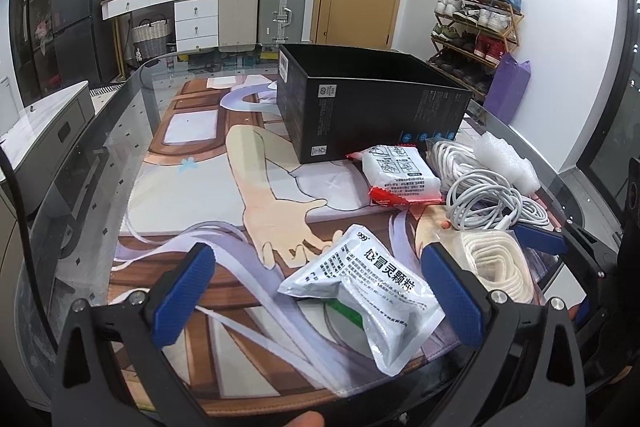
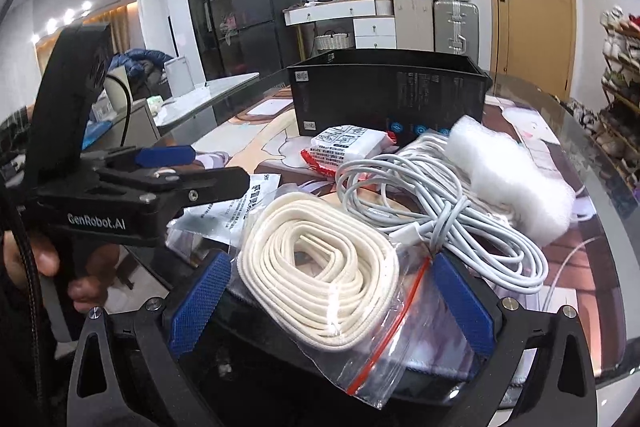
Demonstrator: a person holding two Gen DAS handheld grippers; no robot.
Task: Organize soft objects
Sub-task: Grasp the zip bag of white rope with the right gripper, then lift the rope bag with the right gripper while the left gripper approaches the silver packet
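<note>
My left gripper (image 1: pixel 316 291) is open, its blue pads on either side of a white medicine pouch (image 1: pixel 360 301) lying on the printed mat. My right gripper (image 2: pixel 332 301) is open around a clear zip bag holding a coiled cream cord (image 2: pixel 320 267); that bag also shows in the left wrist view (image 1: pixel 498 267). Beyond lie a tangle of white cables (image 2: pixel 432 199), a white foam piece (image 2: pixel 516 179) and a red-and-white packet (image 2: pixel 344 147). An open black box (image 1: pixel 368 99) stands behind them. The left gripper also shows in the right wrist view (image 2: pixel 188 167).
The glass table edge (image 1: pixel 80 155) curves along the left. A printed desk mat (image 1: pixel 192 187) covers the table top. A purple bag (image 1: pixel 510 87) and a shoe rack (image 1: pixel 476 19) stand beyond the table on the right.
</note>
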